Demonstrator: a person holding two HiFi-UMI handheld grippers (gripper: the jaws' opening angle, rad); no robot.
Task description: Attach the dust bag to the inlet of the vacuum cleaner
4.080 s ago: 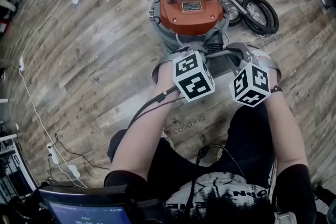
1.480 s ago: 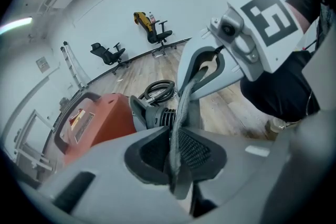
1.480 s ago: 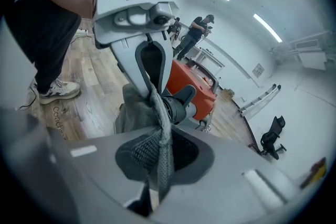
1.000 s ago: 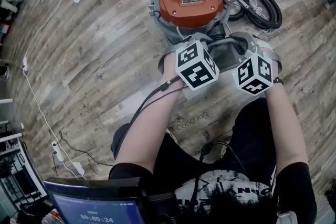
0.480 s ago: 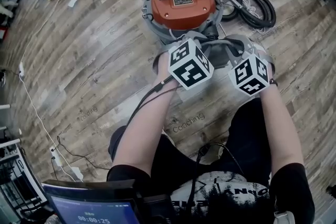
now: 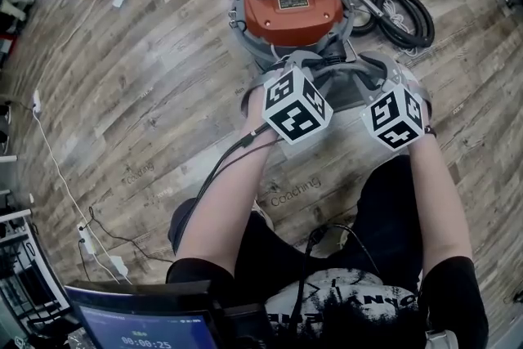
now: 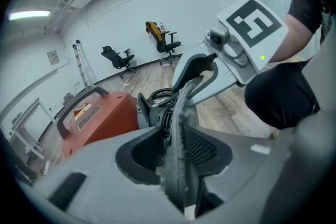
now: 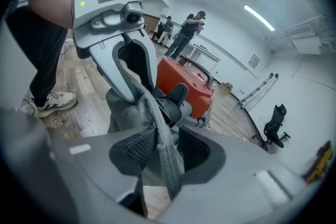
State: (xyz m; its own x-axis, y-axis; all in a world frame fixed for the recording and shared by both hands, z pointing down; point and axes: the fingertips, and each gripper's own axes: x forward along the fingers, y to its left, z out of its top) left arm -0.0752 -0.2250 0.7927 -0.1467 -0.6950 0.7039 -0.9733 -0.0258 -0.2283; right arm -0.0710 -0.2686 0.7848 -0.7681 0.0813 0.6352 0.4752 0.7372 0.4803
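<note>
Grey dust bag (image 7: 181,105) inside opening left claw (image 7: 176,150), right claw (image 8: 163,148) | seemingly down-tilted

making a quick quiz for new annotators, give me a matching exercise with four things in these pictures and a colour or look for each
Things: 1 dust bag; 2 vacuum cleaner; 3 hose; 4 screen.
Looks: a black, coiled on the floor; b grey fabric; c orange-red top, black handle; d lit blue, at the head view's bottom edge.
Pairs: 1-b, 2-c, 3-a, 4-d.
</note>
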